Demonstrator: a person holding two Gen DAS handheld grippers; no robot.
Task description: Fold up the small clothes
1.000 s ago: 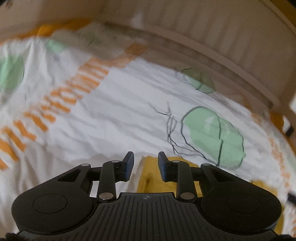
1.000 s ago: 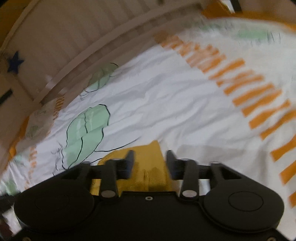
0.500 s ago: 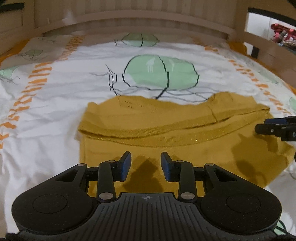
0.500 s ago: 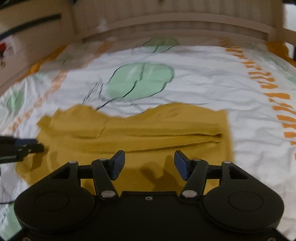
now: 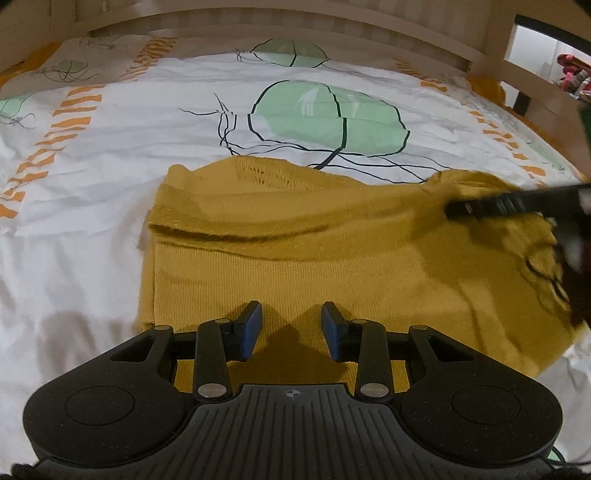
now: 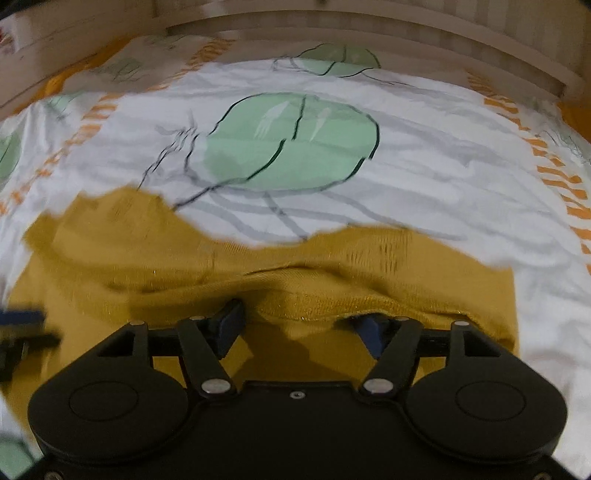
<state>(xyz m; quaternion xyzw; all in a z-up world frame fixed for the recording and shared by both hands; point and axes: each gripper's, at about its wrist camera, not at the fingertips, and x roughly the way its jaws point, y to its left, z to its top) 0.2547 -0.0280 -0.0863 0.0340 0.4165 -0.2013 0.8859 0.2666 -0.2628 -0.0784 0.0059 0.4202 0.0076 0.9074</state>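
Left wrist view shows one mustard knit garment (image 5: 295,251) lying partly folded on one white bedsheet (image 5: 110,147) printed with green leaf shapes and orange dashes; a wooden bed rail (image 5: 332,33) runs behind the sheet. The garment lies in the near middle of the sheet, with a ribbed band of it folded across its middle. Two grippers are in play. The left gripper (image 5: 291,330) hangs above the garment's near edge, its two blue-padded fingers (image 5: 251,325) set a modest gap apart with nothing between them and not touching the knit. The right gripper (image 6: 299,325) shows blurred over the garment's right end in the left view; in its own view its jaws are opening, standing wide, with the folded ribbed band between the fingers. Whether the pads press the cloth cannot be told through the blur.
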